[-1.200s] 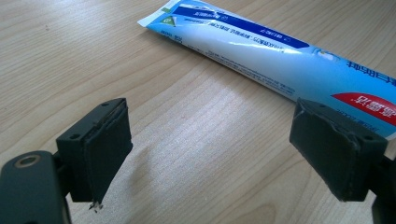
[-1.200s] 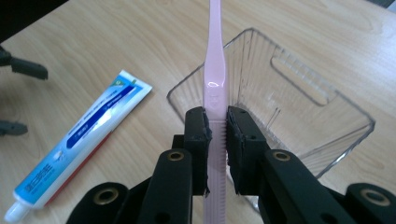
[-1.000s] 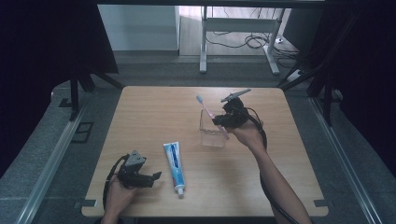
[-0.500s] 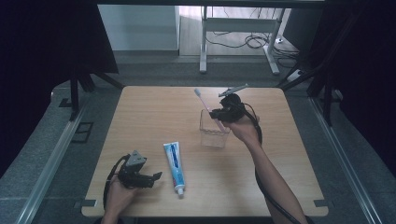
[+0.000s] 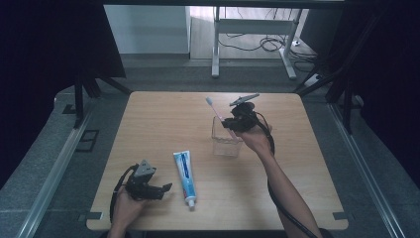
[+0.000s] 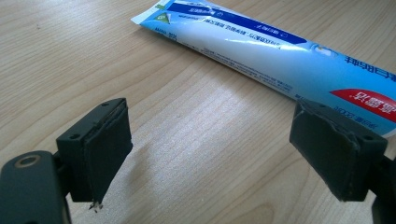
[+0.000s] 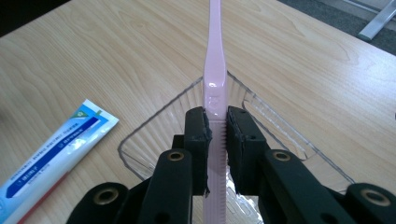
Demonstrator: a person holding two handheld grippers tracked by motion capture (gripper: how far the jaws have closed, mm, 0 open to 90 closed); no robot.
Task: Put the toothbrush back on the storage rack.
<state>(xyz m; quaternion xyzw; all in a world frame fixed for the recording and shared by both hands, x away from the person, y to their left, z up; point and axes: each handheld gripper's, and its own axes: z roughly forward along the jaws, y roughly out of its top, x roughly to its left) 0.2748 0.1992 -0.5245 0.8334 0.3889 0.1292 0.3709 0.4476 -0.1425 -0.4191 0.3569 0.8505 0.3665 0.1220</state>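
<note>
My right gripper [image 7: 217, 135] pinching pink toothbrush [image 7: 215, 88] by handle, pads pressed on both sides, brush head jutting past tips. Toothbrush hangs over clear cup [image 5: 226, 144], mid-table. My left gripper [image 6: 210, 154] resting low at near edge, jaws spread, toothpaste tube [image 6: 275, 51] just beyond tips, untouched.

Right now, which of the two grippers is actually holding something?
The right gripper: its fingers are shut on the pink toothbrush over the clear cup. The left gripper rests open beside the toothpaste tube.
</note>
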